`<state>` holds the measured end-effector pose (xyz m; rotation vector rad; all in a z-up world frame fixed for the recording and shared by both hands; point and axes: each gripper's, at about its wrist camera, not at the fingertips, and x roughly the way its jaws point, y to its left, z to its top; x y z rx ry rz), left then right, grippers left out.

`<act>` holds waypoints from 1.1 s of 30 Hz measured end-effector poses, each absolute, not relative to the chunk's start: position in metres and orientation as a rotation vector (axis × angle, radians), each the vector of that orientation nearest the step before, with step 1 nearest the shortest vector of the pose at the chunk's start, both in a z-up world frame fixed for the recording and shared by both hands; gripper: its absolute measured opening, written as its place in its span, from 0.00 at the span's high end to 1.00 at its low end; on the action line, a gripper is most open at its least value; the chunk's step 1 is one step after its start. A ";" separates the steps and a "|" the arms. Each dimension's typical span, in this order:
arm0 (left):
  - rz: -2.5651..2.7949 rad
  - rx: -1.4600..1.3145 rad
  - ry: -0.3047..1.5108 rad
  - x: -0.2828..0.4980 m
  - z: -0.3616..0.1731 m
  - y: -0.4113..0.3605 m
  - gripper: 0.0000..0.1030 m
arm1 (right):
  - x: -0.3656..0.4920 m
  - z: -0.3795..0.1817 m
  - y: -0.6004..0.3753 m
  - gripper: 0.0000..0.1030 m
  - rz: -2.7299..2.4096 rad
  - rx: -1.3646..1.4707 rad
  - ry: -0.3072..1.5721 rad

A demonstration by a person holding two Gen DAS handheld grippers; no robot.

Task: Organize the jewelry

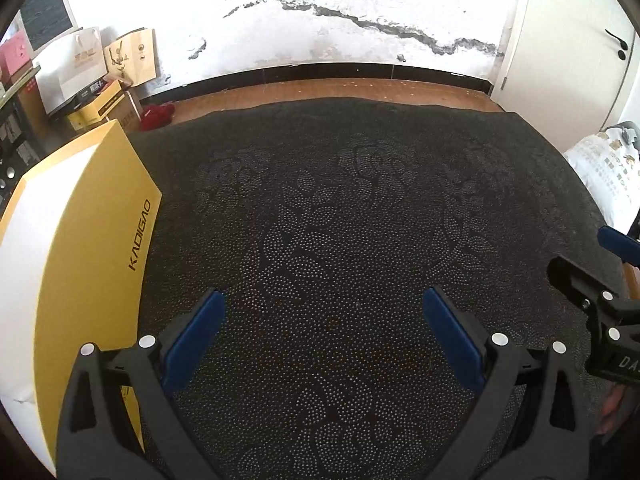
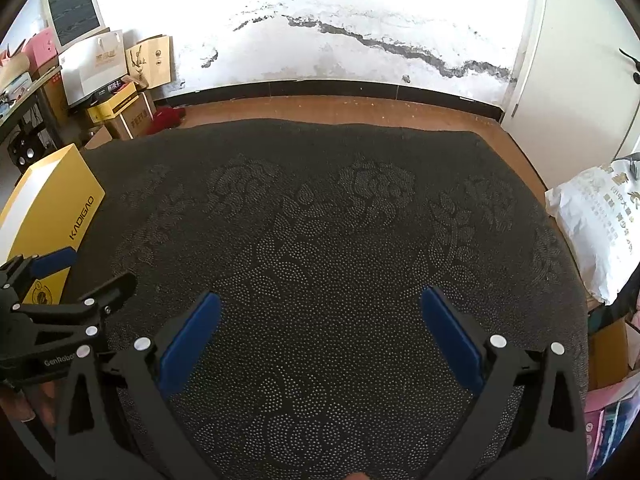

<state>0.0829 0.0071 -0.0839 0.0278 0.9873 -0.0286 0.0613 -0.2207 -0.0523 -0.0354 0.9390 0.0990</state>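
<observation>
Both the left gripper point(image 1: 324, 300) and the right gripper point(image 2: 320, 300) hover with fingers spread wide, holding nothing, over a dark dotted floral cloth point(image 1: 360, 220). A yellow box point(image 1: 92, 240) marked KADIGAO lies along its left edge. Beyond its far edge: wooden floor point(image 2: 340, 110), stacked cartons point(image 2: 120, 108), and a cracked white wall point(image 2: 360, 32).

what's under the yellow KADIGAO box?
The yellow KADIGAO box sits on the black patterned mat at its left edge. Whatever lies directly beneath it is covered. No jewelry shows anywhere; the box's contents are hidden too.
</observation>
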 end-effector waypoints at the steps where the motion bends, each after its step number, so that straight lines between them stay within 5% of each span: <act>1: -0.028 0.027 0.987 0.083 -0.083 0.008 0.06 | 0.061 -0.052 -0.220 0.06 0.100 -0.036 0.939; 33: -0.028 0.031 0.984 0.082 -0.082 0.010 0.06 | 0.061 -0.053 -0.217 0.06 0.104 -0.043 0.935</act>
